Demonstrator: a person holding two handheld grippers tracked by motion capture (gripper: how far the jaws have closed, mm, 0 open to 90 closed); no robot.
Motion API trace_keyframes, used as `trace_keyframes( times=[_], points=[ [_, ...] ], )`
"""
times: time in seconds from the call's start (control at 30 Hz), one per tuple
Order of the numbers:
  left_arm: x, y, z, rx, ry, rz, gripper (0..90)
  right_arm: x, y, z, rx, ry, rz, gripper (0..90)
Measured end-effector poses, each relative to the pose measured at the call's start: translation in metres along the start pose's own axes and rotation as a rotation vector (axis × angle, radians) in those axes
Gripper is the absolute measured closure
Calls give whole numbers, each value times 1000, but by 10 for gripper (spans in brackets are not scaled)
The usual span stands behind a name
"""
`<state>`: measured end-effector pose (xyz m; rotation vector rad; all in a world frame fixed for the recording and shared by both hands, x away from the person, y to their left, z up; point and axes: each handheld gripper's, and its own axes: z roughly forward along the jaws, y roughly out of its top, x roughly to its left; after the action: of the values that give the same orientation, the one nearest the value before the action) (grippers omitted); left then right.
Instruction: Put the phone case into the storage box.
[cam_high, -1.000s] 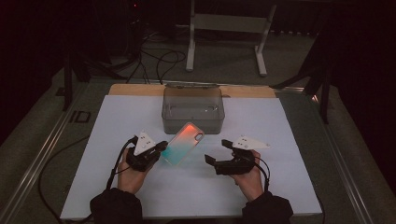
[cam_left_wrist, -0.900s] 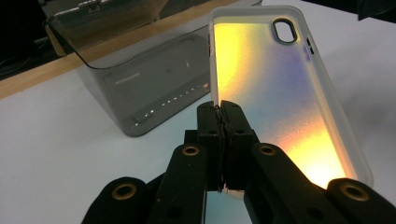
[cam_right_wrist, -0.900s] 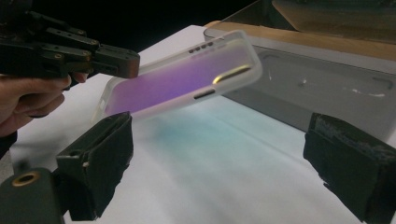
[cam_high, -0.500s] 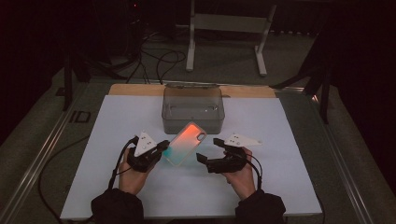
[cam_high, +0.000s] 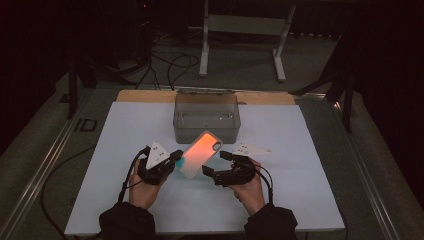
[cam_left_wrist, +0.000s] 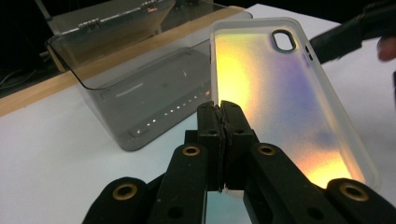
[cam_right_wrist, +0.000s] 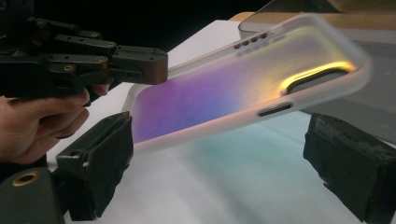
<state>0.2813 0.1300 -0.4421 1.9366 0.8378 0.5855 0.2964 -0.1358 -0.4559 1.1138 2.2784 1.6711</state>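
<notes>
Phone case (cam_high: 200, 154): a translucent case with an orange-to-teal sheen, held tilted above the white sheet, its camera cut-out end raised toward the box. In the left gripper view (cam_left_wrist: 280, 98) it looks yellow and violet; in the right gripper view (cam_right_wrist: 243, 79) it slants across from lower left to upper right.
Left gripper (cam_high: 170, 161): held in the person's left hand (cam_high: 142, 187); its fingers are clamped together on the lower edge of the phone case, as the left gripper view shows (cam_left_wrist: 223, 112).
Right gripper (cam_high: 216, 165): held in the person's right hand (cam_high: 250, 187); its fingers stand wide apart just below the phone case, one under the case's low end, one under the cut-out end, neither pressing on it (cam_right_wrist: 219, 172).
Box (cam_high: 206, 116): a clear grey plastic box with its hinged lid open, standing just beyond the raised end of the case.
White sheet (cam_high: 125, 130): covers most of the bench under the hands and the box.
Bench (cam_high: 65, 150): a wooden strip shows along the far edge of the sheet.
Cables (cam_high: 127, 172): trail back from each gripper toward the person's sleeves.
</notes>
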Motion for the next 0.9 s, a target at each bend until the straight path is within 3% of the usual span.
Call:
trace_keyframes(
  times=[0.2,0.57,0.8,0.9],
  points=[
    [-3,1,-1,-17,4,-7,889,2,1,7,7,27,39,104],
    [-11,1,2,-41,16,-20,889,1,4,9,12,56,145,384],
    [-13,0,5,-42,15,-28,889,3,4,11,26,50,169,469],
    [-16,-1,8,-24,10,-23,889,3,8,8,17,50,166,592]
  ],
)
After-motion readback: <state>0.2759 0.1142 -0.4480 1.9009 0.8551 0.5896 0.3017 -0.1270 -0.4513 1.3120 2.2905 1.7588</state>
